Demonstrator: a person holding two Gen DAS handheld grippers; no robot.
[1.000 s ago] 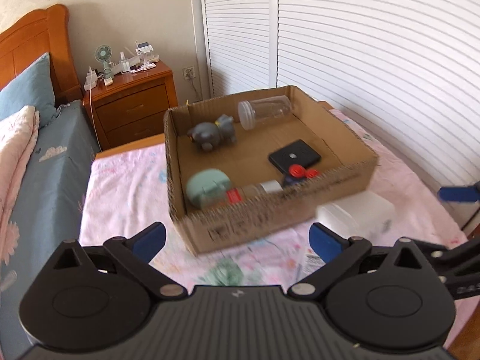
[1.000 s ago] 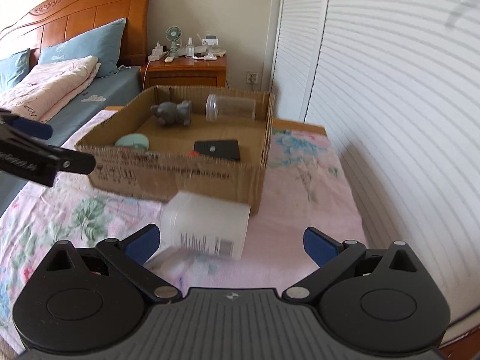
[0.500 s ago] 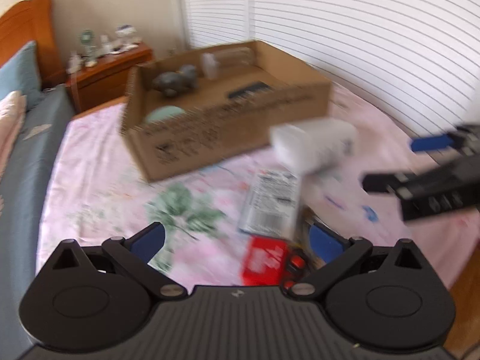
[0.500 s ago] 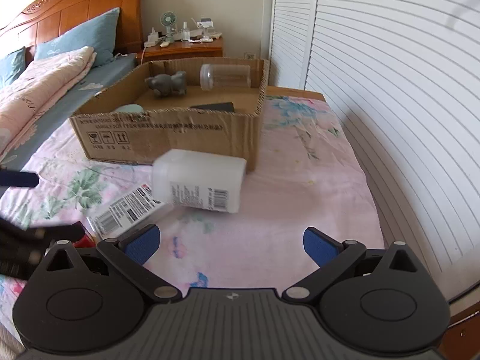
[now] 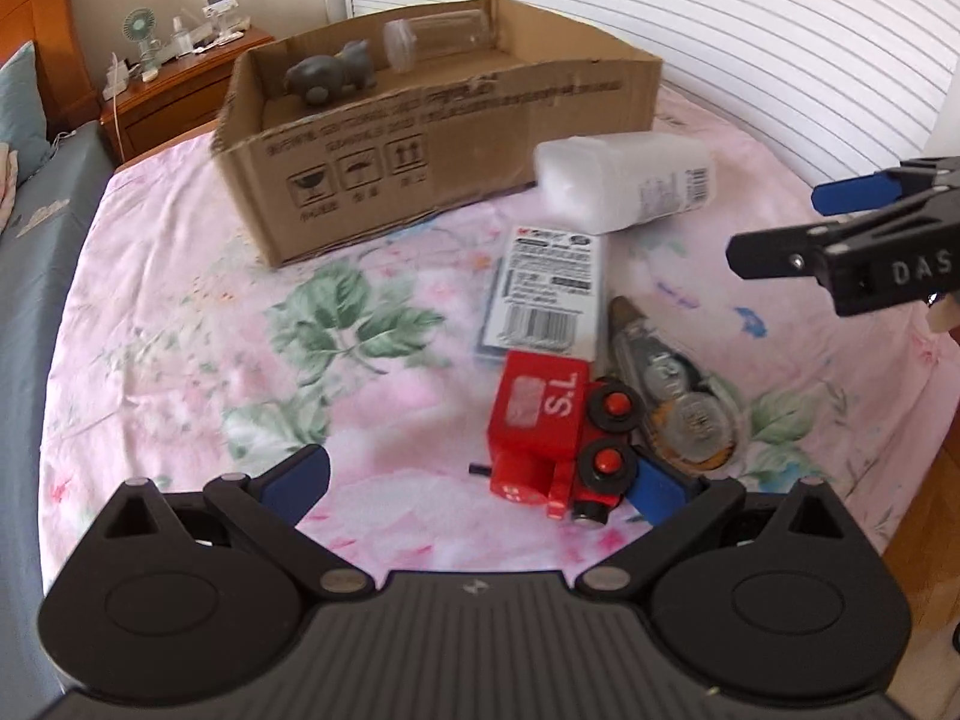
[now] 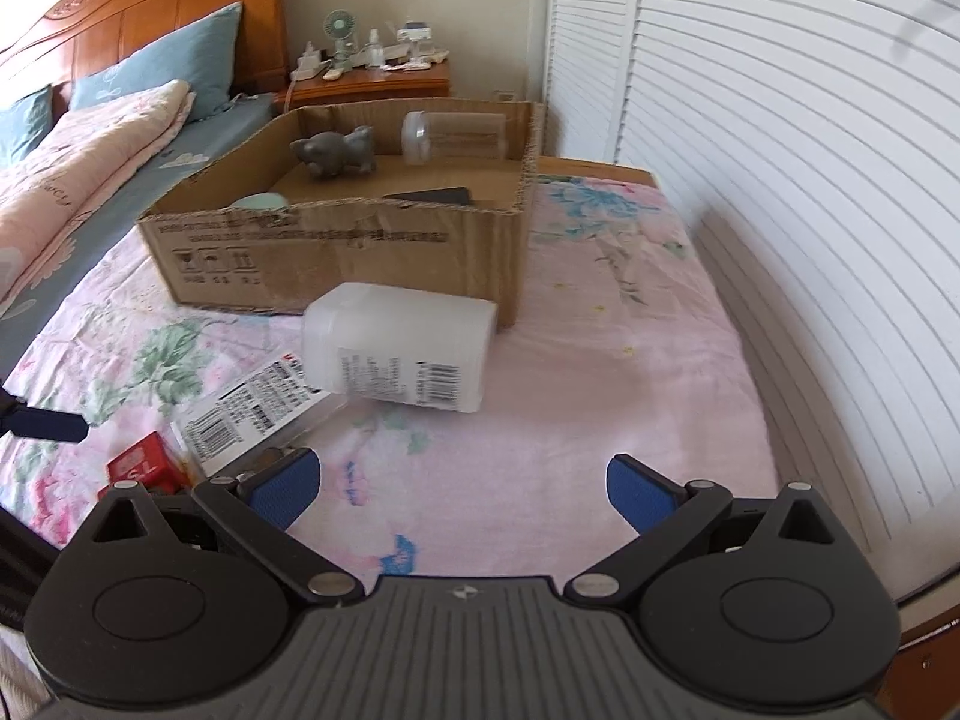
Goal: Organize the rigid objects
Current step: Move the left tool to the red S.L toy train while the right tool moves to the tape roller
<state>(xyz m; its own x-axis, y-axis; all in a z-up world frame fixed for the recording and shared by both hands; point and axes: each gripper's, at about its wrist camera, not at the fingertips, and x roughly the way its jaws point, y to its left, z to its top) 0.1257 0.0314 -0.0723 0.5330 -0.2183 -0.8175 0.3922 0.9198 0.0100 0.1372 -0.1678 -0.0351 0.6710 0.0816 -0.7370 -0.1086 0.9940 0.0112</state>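
Both grippers stand open and empty — left gripper (image 5: 477, 480) should centre its spread jaws on the red wooden toy train (image 5: 555, 435), lying on the bed before the brown cardboard box (image 5: 444, 138), before closing squarely.

White letters "S.L" on the red boxy toy train car (image 5: 536, 402) just ahead of the left jaws, "DAS" in pale letters on the black body of the right gripper (image 5: 888, 273), handling pictograms, umbrella and upward arrows, on the brown cardboard box (image 5: 384, 168) front, barcodes unreadable.
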